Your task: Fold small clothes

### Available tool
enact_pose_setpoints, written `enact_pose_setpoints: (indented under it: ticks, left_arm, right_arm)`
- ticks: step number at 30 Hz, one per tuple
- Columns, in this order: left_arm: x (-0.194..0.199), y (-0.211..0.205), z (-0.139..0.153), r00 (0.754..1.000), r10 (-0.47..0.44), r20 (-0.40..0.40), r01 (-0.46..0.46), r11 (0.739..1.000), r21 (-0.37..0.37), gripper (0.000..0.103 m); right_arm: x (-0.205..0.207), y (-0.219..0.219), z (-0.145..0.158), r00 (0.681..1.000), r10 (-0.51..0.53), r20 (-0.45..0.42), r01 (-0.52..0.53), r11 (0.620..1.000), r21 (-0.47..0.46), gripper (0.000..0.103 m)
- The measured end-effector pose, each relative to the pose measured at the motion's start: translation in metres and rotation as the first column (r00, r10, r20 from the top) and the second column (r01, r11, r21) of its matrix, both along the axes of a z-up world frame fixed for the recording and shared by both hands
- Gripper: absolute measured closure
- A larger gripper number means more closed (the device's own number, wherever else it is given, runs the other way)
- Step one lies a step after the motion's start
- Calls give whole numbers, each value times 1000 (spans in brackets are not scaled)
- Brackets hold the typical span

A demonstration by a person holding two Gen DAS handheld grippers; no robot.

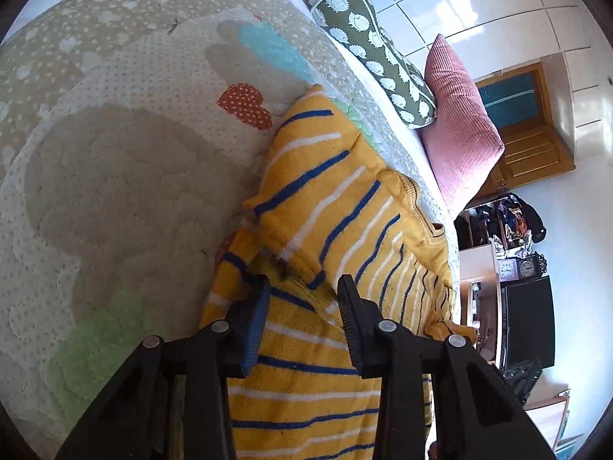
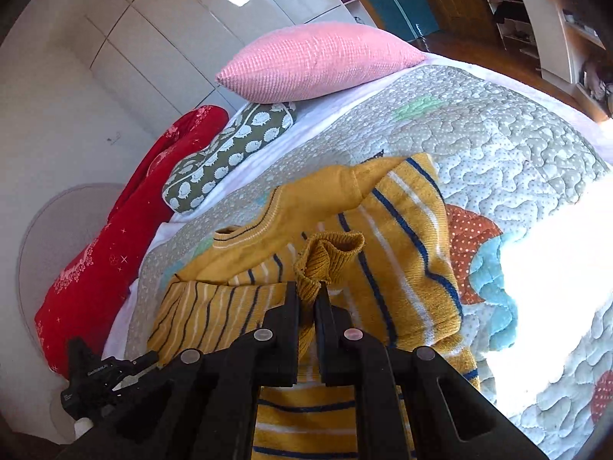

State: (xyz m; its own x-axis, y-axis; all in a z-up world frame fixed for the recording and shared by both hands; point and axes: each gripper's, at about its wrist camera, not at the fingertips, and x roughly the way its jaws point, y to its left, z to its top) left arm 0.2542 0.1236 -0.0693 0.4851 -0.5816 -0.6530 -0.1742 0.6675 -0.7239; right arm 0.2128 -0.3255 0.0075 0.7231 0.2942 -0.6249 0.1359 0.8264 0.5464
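Observation:
A small yellow sweater with blue and white stripes lies on a quilted bedspread, one sleeve folded across its body. My left gripper is open just above the sweater, its fingers to either side of a fold and holding nothing. In the right wrist view the same sweater lies ahead, neck band to the left. My right gripper is shut on the ribbed yellow sleeve cuff, which bunches up between the fingers above the sweater's body.
A pink cushion, a green hedgehog-print bolster and a red pillow lie along the bed's far side by white wardrobe doors. The left gripper's body shows at lower left. Shelves and a clock stand beyond the bed.

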Motion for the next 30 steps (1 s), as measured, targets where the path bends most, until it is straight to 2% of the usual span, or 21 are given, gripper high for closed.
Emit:
enact_pose_setpoints:
  ticks: [2,5,9,13,15,17,18,20,24,27,30]
  left_arm:
    - [-3,1,4,1000,0,23,1,1000,-8,65]
    - [0,-4,7,999,3,37,-5,999,46,64]
    - [-1,-10,5,999,2,45,-6,997,81,64]
    - [-12,-15,9,997,-15,78,6,992,122,64]
    - [-21,-13,14,994,-27,107,10,989,150,64]
    - [-27,-9,19,991,-29,132,5,984,176,64]
    - [-29,-6,22,989,-31,141,4,982,190,64]
    - [-32,1,29,988,-28,155,-6,978,210,64]
    - [-38,11,40,981,-26,193,-24,968,250,59]
    - [-37,9,41,983,-47,175,-12,945,325,59]
    - [-34,8,36,988,-71,138,17,933,360,55]
  right_arm:
    - [3,-10,-16,999,-17,-45,17,1000,0,95]
    - [8,-17,-31,996,-12,-93,12,1000,8,95]
    - [15,-10,-6,999,24,-47,-27,998,-64,95]
    - [12,-16,24,998,-8,61,11,998,-62,95]
    - [11,-21,16,999,-42,19,44,992,-120,95]
    - [12,-26,-7,993,-72,-89,54,979,-194,93]
    - [8,-30,-16,990,-73,-124,47,980,-196,93]
    - [-6,-41,-20,987,-96,-127,74,983,-166,89]
    - [-21,-53,1,981,-172,-90,152,970,-190,84]
    - [-16,-49,16,984,-170,-61,153,963,-220,84]
    - [-11,-36,19,989,-134,-69,117,972,-206,84]
